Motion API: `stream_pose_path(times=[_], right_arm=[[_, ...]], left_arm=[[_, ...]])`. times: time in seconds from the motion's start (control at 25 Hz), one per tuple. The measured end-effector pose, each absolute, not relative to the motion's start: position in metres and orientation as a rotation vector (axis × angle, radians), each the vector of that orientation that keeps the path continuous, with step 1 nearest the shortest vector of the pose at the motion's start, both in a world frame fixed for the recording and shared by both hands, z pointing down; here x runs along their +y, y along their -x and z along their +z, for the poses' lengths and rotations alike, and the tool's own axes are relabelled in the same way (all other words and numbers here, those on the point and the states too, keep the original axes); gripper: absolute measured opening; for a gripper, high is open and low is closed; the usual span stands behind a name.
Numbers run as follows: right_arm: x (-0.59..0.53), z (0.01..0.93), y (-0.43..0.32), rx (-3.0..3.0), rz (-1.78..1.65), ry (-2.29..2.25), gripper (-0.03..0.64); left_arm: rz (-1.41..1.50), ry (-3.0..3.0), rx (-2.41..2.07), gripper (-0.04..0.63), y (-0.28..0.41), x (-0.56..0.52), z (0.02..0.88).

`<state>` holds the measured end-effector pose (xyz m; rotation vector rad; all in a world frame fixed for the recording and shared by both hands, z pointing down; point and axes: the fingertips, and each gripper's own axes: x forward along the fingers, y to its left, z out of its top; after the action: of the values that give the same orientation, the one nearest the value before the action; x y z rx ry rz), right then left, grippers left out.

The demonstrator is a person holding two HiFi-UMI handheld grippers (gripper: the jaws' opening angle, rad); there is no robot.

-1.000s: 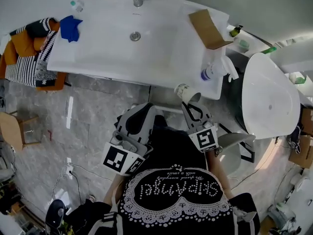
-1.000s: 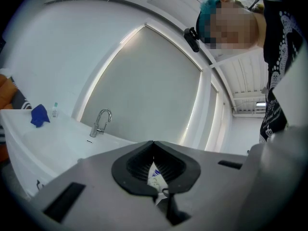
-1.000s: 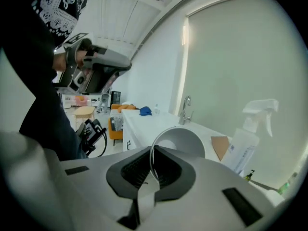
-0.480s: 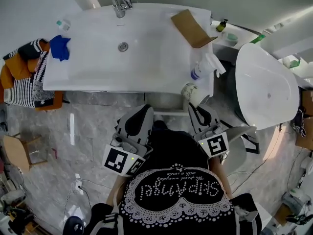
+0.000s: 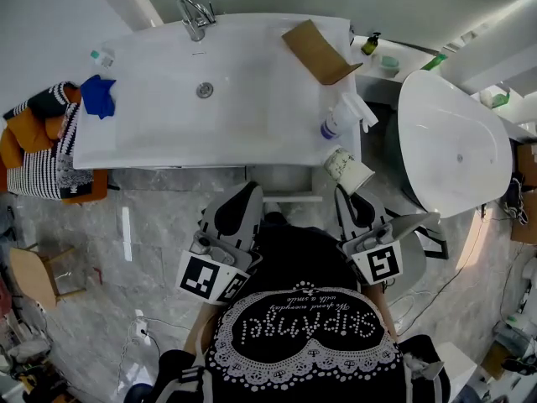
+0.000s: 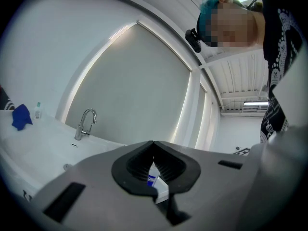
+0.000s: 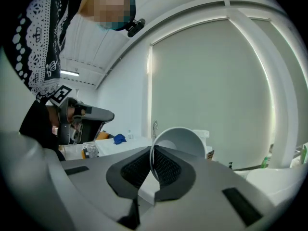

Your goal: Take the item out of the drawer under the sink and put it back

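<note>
One paper cup hangs tilted in the right tongs, pinched by its rim just off the front corner of the sink worktop; the left tongs are pressed together, empty. Light and crushable, it likely wants a gentle rim hold.

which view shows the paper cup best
The head view: the patterned white paper cup shows whole, from outside, held by the right gripper. The right gripper view gives only its white inside and pinched rim. The left gripper view misses it.

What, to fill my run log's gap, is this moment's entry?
right gripper: jaws shut on cup rim | cup: tilted, by sink corner | left gripper: shut, empty
</note>
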<state>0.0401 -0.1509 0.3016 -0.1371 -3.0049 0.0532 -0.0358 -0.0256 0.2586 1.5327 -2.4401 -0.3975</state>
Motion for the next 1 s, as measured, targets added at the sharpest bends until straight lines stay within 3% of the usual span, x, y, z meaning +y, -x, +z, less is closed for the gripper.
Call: stream_pose_path(times=[1.0], right_arm=[[-0.149,0.307,-0.05,-2.977,0.027,0.143,0.025]], left_arm=[[-0.21,-1.329,-2.665,0.005,0.074,0.048,0.238]])
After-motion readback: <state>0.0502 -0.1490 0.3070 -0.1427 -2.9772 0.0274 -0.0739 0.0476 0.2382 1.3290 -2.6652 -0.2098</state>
